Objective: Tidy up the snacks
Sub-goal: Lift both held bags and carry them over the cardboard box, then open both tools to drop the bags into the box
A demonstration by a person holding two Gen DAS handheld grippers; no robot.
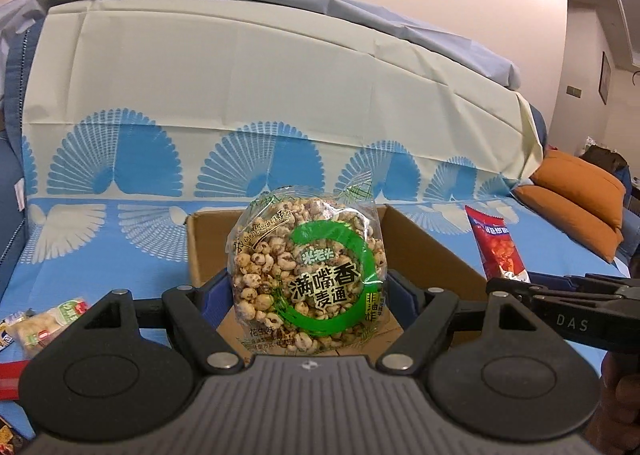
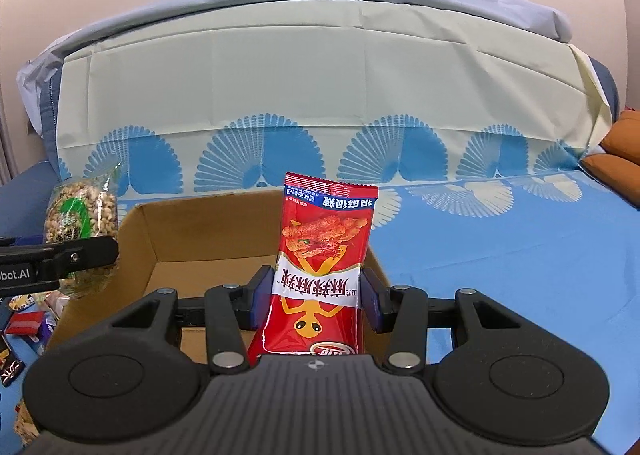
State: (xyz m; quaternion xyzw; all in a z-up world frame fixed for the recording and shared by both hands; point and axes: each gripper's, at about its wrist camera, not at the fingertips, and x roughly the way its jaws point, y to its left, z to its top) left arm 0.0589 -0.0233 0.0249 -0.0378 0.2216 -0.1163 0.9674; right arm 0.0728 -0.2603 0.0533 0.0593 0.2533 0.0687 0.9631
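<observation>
In the left wrist view, the left gripper (image 1: 308,291) pinches a clear, round-bulging plastic bag of puffed grain with a green ring printed on it (image 1: 306,275), blue pads pressed against its flanks – the bag stands upright in front of the camera, print the right way up, top seal toward the ceiling, over the open brown cardboard box (image 1: 424,251) on the blue-and-cream patterned cloth (image 1: 120,239). A few loose snack packets (image 1: 52,321) lie on the cloth at lower left. The bag is soft and wide, so it may slump or slide out if the pads ease unevenly. In the right wrist view, the right gripper (image 2: 316,295) clamps a long red foil packet of spicy sticks (image 2: 324,267) across its middle – long axis vertical, print upside down, its serrated end uppermost, held above the box's near edge. Both loads head for the same box, so the grippers could knock together, and the tall packet might catch the wall and tip out.
</observation>
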